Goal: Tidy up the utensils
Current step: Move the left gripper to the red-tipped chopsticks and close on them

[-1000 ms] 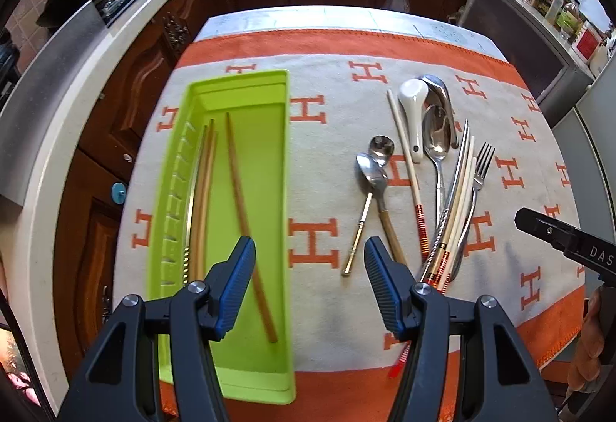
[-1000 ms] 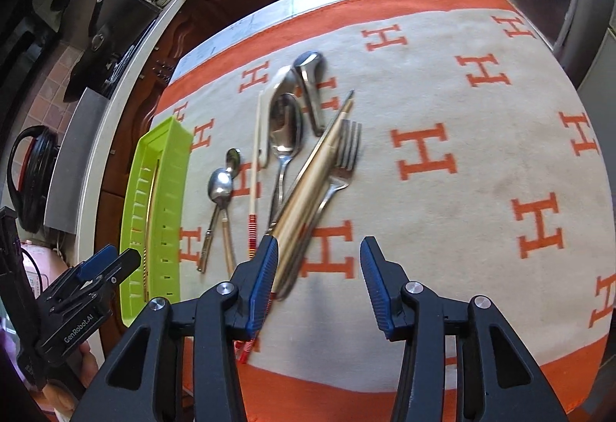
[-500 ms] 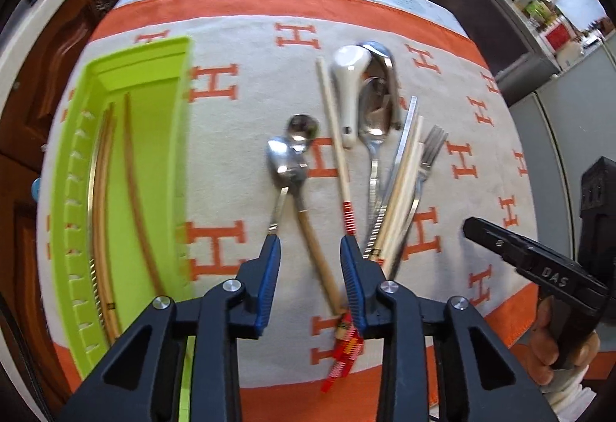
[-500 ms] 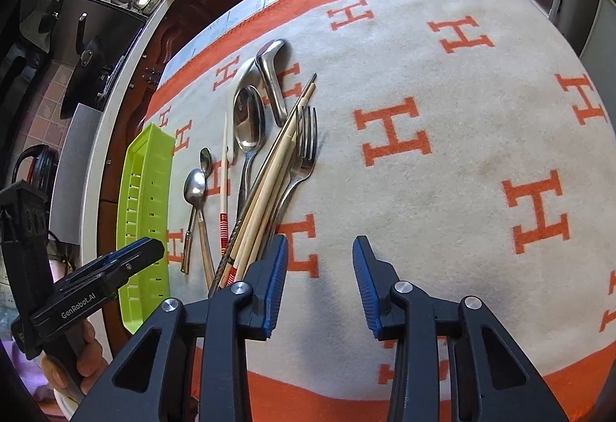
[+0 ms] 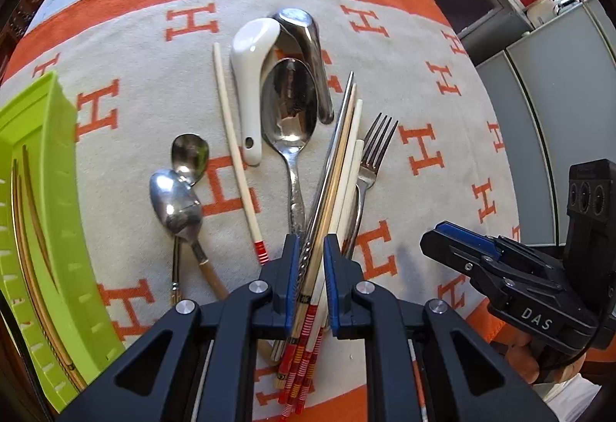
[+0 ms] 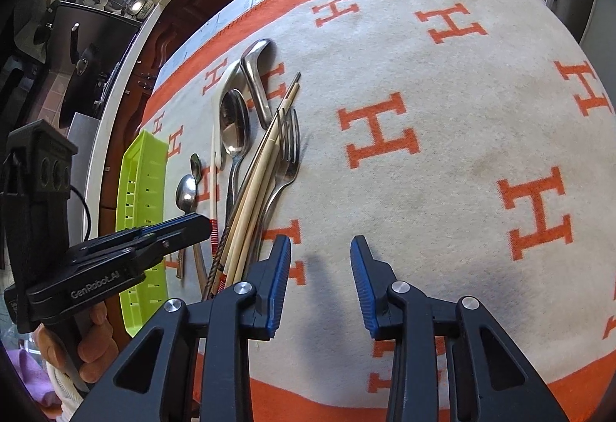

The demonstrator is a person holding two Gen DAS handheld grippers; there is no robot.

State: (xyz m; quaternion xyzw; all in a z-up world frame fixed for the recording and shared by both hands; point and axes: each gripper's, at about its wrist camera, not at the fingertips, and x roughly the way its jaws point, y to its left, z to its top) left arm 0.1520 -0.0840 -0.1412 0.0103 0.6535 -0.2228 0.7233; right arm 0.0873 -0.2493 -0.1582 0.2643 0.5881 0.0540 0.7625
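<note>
closing over the bundle of chopsticks (image 5: 338,168) at lower centre of the left wrist view: left tool (image 5: 311,279), wide apart a second ago beside the green tray (image 5: 42,160), now narrowed around their handle ends, pads seeming to press them. hovering with jaws parted and empty at lower centre of the right view: right tool (image 6: 319,279), over the blanket (image 6: 442,191) on the counter.

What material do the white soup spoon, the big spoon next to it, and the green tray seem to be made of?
White soup spoon: probably glazed ceramic; thick, glossy, smooth, with a soft highlight.
Big spoon: polished metal, likely steel; its bowl gives mirror reflections.
Green tray: apparently moulded plastic; uniform lime colour, matte sheen, slotted wall.
</note>
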